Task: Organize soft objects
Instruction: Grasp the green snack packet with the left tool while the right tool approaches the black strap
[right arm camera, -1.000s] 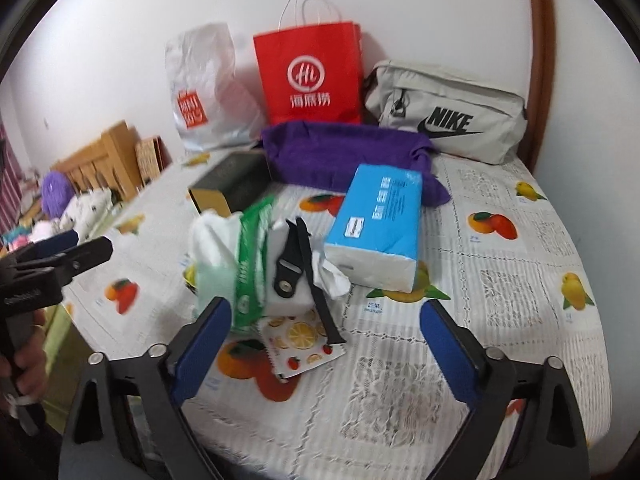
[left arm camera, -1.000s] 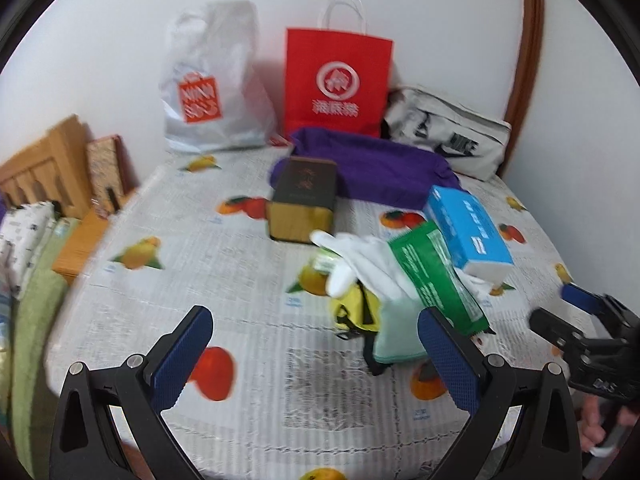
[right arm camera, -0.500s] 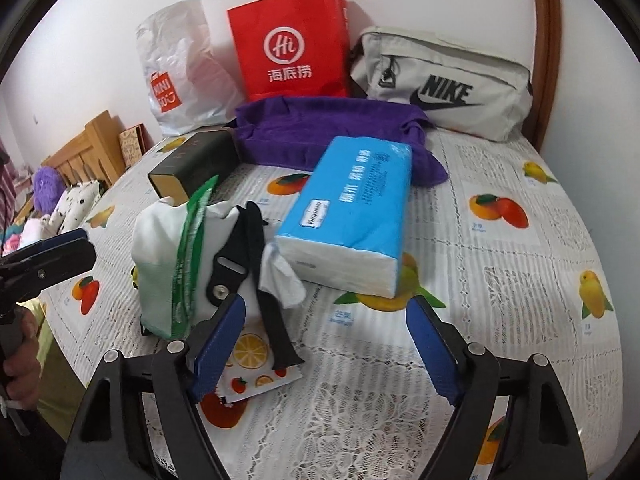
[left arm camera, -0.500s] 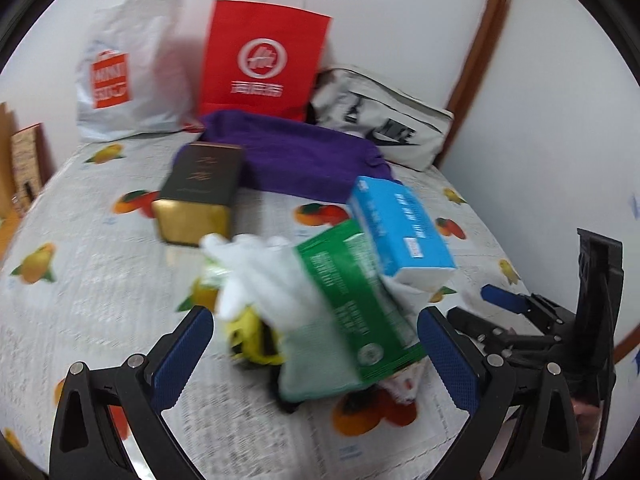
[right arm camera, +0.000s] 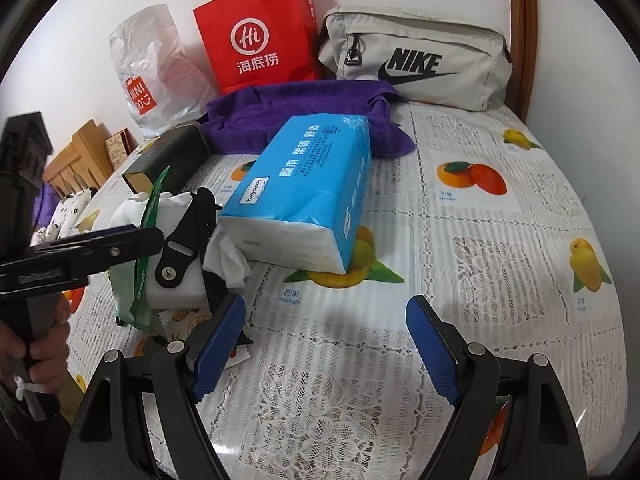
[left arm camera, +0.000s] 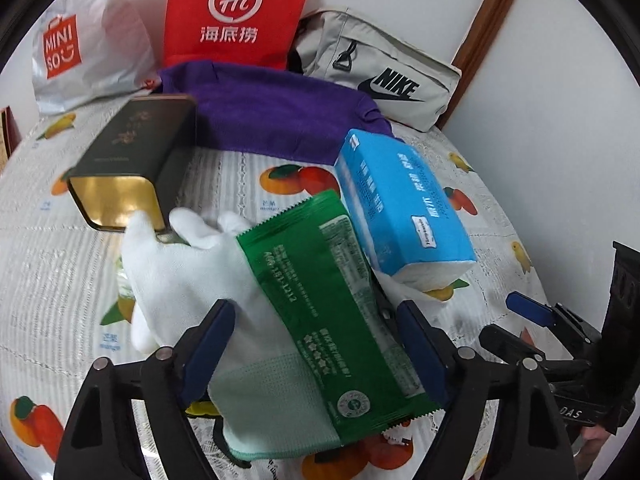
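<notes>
Left wrist view shows your left gripper (left arm camera: pixel 314 344) tipped steeply down over the pile, its blue-padded fingers (left arm camera: pixel 208 344) straddling the white glove (left arm camera: pixel 188 276) and the green packet (left arm camera: pixel 332 304). Those fingers have just been closing in, with glove and packet between them, yet the pads stand just beside the pile and I cannot tell that they press on it. Your right gripper (right arm camera: pixel 326 344) also angles down, fingers spread wide over bare cloth with nothing between them; a hand (right arm camera: pixel 38 352) grips the left tool's handle at that view's left edge.

Largest first: the desk (right arm camera: pixel 500 208) wears a glossy lace-patterned cover printed with mangoes and oranges. At its back lie a grey fabric Nike pouch (right arm camera: pixel 416 60), a stiff red paper bag (right arm camera: pixel 256 44), a crinkled white Miniso plastic bag (left arm camera: pixel 80 44) and a soft, rumpled purple towel (left arm camera: pixel 276 116). Nearer sits the blue tissue pack (right arm camera: pixel 312 184), a squashy plastic-wrapped brick showing white tissue at its end, touching the pile. Left of it lies a dark rectangular tin (left arm camera: pixel 128 156) with a gold end. The green packet is shiny foil with serrated edges, tilted across the knitted glove, whose cuff is pale green. A black strap (right arm camera: pixel 184 240) lies over a white foam block (right arm camera: pixel 172 284) on the pile's right side.
</notes>
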The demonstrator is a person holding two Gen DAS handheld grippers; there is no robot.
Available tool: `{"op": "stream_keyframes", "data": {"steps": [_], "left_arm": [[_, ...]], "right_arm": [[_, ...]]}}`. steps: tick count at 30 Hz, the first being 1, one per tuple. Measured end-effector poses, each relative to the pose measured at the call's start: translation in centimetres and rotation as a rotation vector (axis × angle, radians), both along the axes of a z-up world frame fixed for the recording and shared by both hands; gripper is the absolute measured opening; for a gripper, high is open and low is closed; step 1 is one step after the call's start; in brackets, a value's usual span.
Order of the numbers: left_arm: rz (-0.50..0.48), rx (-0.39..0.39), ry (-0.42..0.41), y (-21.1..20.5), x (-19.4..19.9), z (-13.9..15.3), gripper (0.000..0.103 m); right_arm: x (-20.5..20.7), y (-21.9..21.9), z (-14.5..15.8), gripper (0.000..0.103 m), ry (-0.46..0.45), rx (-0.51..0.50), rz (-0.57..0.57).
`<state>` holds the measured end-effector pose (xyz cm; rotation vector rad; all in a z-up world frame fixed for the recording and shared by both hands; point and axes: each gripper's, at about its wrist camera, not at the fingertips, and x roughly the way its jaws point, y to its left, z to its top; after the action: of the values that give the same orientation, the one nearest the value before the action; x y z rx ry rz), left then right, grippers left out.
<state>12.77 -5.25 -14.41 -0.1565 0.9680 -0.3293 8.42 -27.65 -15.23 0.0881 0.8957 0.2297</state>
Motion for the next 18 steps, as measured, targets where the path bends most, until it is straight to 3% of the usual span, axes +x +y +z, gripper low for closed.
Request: {"op": "stream_keyframes", "data": {"steps": [2, 4, 7, 18], "left_arm": [[-0.01, -0.009, 0.005, -0.1, 0.2, -0.1, 0.072], [-0.023, -0.014, 0.011, -0.3, 0.2, 0.0, 0.056], [-0.036, -0.02, 0.001, -0.3, -0.1, 0.4, 0.049], [-0.032, -0.01, -0.047, 0.9, -1.0, 2.9, 0.04]], "right_arm": [[0.2, 0.0, -0.1, 0.083, 0.003, 0.01, 0.006], [0.4, 0.1, -0.2, 0.083, 0.004, 0.016, 0.012], [0.4, 0.2, -0.1, 0.083, -0.003, 0.023, 0.022], [0.4, 1.2, 0.4, 0.083, -0.001, 0.059, 0.049]]}}
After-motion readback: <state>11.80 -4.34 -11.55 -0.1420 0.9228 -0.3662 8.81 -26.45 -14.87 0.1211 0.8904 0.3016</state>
